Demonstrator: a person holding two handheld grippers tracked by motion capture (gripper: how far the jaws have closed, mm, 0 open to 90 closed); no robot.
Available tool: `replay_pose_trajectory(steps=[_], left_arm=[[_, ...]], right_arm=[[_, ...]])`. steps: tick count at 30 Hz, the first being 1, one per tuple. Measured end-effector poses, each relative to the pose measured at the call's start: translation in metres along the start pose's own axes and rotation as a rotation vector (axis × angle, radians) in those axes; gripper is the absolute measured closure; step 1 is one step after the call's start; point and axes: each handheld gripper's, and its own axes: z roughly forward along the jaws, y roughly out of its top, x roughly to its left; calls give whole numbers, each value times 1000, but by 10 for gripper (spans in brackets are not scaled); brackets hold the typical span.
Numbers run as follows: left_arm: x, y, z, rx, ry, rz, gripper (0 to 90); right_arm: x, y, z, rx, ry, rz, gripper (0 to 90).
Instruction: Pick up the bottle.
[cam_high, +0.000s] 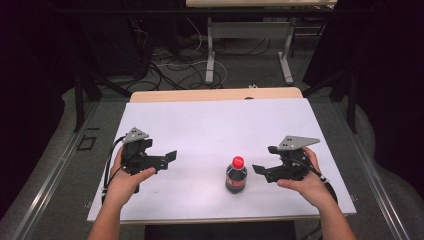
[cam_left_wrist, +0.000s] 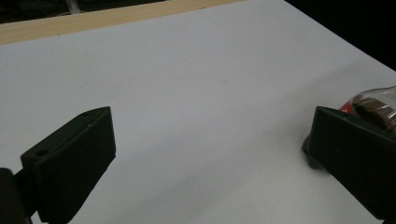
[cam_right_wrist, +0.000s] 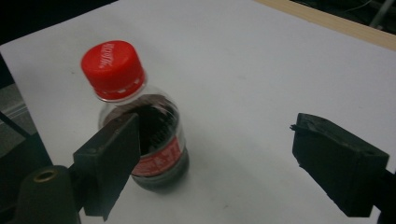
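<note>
Bottle (cam_high: 236, 175) w/ red cap (cam_high: 238, 161) stands upright on the white sheet (cam_high: 210, 125), near the front edge, between both grippers. Right gripper (cam_high: 256, 169) sits just beside it, to its right in the high view, jaws apart & empty; in the right gripper view one jaw overlaps the bottle, no grip. Left gripper (cam_high: 172, 156) is farther off, jaws wide, nothing between them.
</note>
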Motion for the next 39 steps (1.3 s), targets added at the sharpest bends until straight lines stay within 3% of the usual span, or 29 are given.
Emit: replay_pose_trajectory(steps=[6,11,20,27,34,35,39], left_arm=[[-7,-1,8,13,-24,19,12],[-12,-3,15,16,-44,13,12],[-15,-3,16,28,-52,28,13],[-16,-3,17,27,-49,31,13],[-14,-3,16,29,-46,38,13],[-14,-3,16,30,-46,37,13],[-14,-3,16,34,-45,39,14]], right_arm=[[16,-2,18,38,69,-39,148],[25,-6,31,56,89,-63,148],[33,-16,50,63,96,-67,151],[35,-22,60,108,112,-72,164],[35,-30,68,90,106,-82,262],[34,-30,68,113,121,-80,267],[34,-30,68,99,112,-86,273]])
